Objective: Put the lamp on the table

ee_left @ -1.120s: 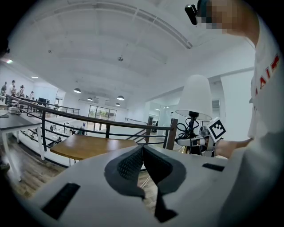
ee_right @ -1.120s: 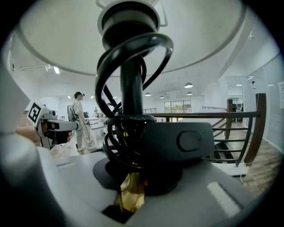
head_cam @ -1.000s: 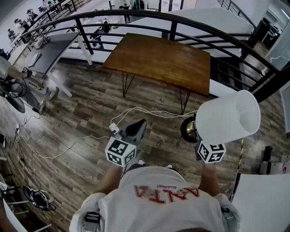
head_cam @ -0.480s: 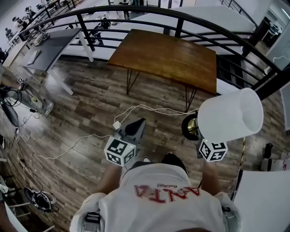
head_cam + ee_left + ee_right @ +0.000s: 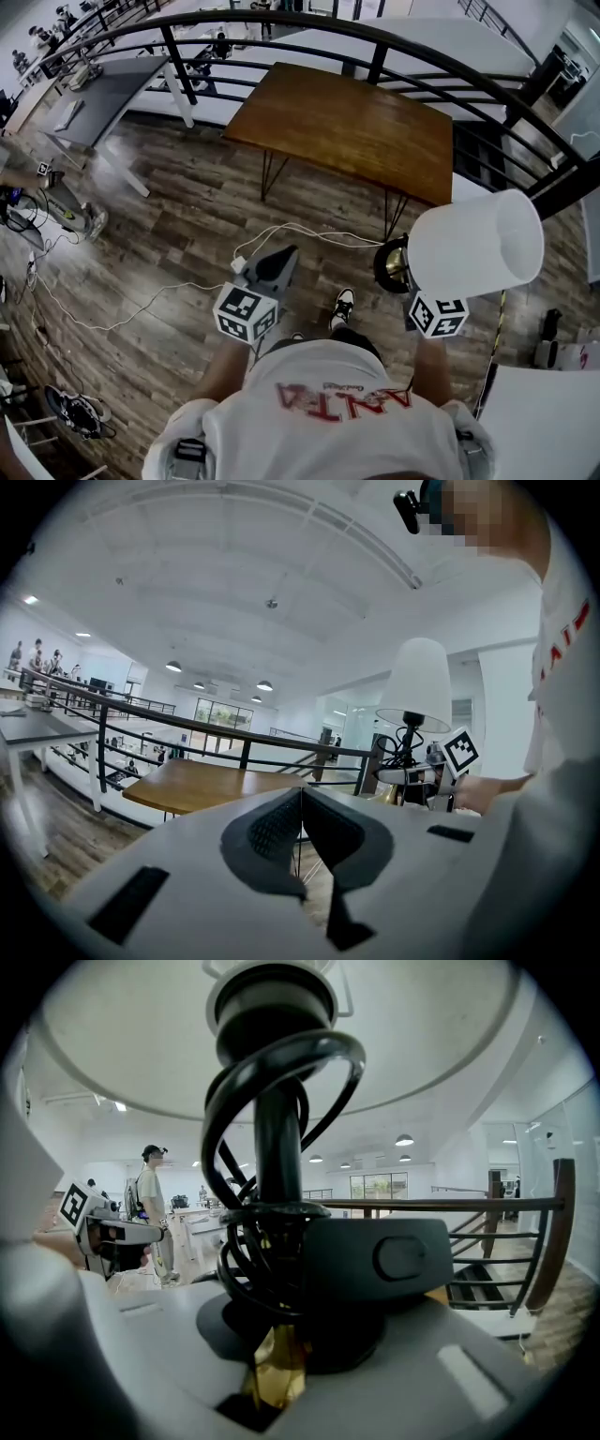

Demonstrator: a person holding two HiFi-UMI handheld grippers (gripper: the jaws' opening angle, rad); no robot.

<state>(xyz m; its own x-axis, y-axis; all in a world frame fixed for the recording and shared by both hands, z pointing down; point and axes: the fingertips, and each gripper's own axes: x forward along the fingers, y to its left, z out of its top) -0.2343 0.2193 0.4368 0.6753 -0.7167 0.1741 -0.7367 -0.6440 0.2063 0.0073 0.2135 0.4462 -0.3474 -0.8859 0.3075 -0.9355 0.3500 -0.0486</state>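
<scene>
Short of the table (image 5: 347, 122), the lamp (image 5: 473, 244) is being held upright off the floor (image 5: 178, 220) for setting down, its stem (image 5: 278, 1147) clamped in the right gripper's (image 5: 272, 1349) narrowed jaws, the left gripper (image 5: 300, 827) shut and empty.

Grey-brown wood-plank floor (image 5: 169, 225), bounded at the far edge by a curved black metal railing (image 5: 281, 21). 1 rectangular brown wooden table with thin black legs (image 5: 347, 122) stands near the railing. 1 grey rectangular desk (image 5: 103, 89) stands further left. Thin white cable (image 5: 309, 229) lies on the floor. White vaulted ceiling (image 5: 234, 555) carries round ceiling lights (image 5: 173, 667).
</scene>
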